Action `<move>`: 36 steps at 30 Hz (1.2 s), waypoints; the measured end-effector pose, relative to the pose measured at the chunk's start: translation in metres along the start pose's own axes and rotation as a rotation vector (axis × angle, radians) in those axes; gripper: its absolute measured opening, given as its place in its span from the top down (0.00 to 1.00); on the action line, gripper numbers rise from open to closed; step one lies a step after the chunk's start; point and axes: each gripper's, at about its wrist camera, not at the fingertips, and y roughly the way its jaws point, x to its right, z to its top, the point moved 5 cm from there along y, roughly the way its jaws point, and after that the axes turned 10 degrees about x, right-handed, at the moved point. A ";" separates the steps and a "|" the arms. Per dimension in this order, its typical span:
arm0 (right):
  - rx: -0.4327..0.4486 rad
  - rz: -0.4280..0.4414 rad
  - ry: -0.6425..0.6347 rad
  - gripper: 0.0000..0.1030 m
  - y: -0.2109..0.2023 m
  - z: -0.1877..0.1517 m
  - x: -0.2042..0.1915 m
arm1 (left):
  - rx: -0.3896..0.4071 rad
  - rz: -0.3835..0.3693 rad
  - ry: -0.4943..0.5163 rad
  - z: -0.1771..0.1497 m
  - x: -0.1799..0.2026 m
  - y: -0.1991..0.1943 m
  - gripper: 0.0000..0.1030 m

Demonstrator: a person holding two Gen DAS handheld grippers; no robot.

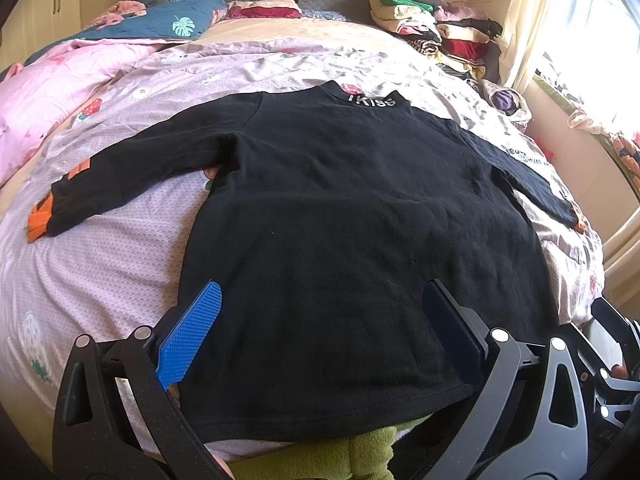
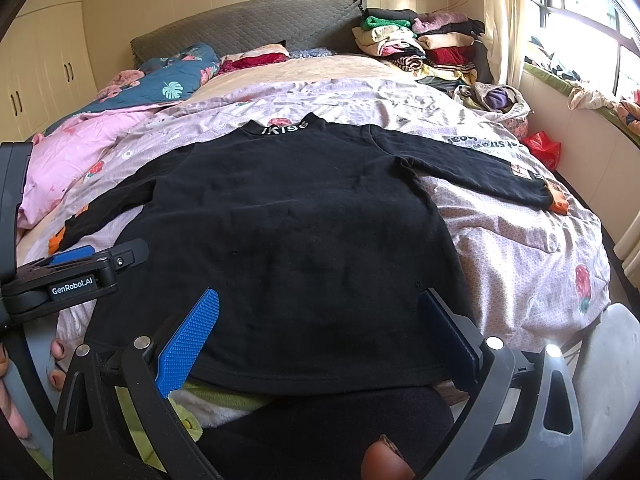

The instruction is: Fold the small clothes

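A small black long-sleeved top [image 1: 340,208] with orange cuffs and a white-lettered collar lies flat on the bed, both sleeves spread out; it also shows in the right wrist view [image 2: 296,232]. My left gripper [image 1: 320,320] is open above the hem, its blue fingers [image 1: 192,332] wide apart and holding nothing. My right gripper [image 2: 316,324] is open above the hem too, fingers [image 2: 188,340] wide apart and empty. The left gripper's body [image 2: 76,276] shows at the left of the right wrist view.
The bed has a pink patterned sheet [image 1: 112,256]. A pile of folded clothes [image 2: 424,44] sits at the back right by the grey headboard [image 2: 248,24]. A pink and blue quilt [image 1: 120,40] lies at the back left. A window and sill are on the right.
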 end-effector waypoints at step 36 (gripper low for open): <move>-0.010 0.025 0.029 0.04 0.056 0.088 -0.011 | -0.009 0.014 -0.014 0.058 -0.012 0.045 0.08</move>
